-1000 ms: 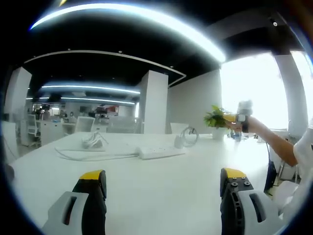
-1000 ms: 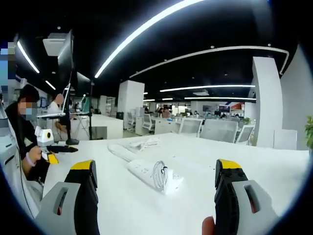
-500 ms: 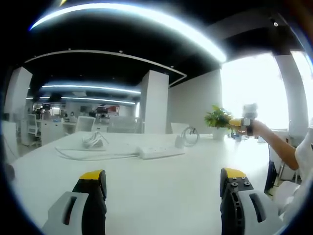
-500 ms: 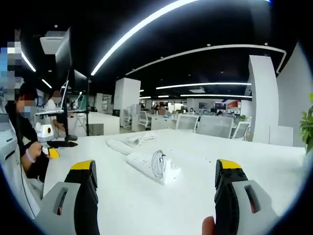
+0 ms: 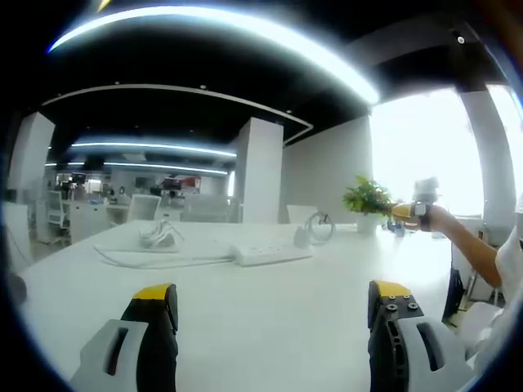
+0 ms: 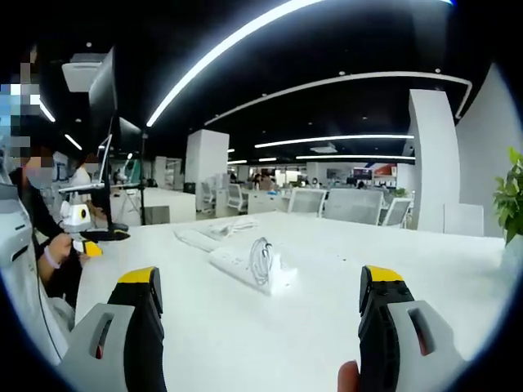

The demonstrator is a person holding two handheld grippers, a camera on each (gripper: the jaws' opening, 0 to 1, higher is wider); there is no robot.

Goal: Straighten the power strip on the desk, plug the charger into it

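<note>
Your left claw (image 5: 274, 314) hangs over the near edge of the white desk (image 5: 270, 327), jaws spread wide with nothing between them. Your right claw (image 6: 257, 314) is just as wide and empty. Farther out, mid-desk, lies the white power strip (image 5: 274, 255), its cord (image 5: 155, 260) trailing left. The charger (image 6: 263, 263), with its coiled cable, sits at the strip's near end in the right gripper view. Beyond it stands a potted plant (image 5: 365, 200).
</note>
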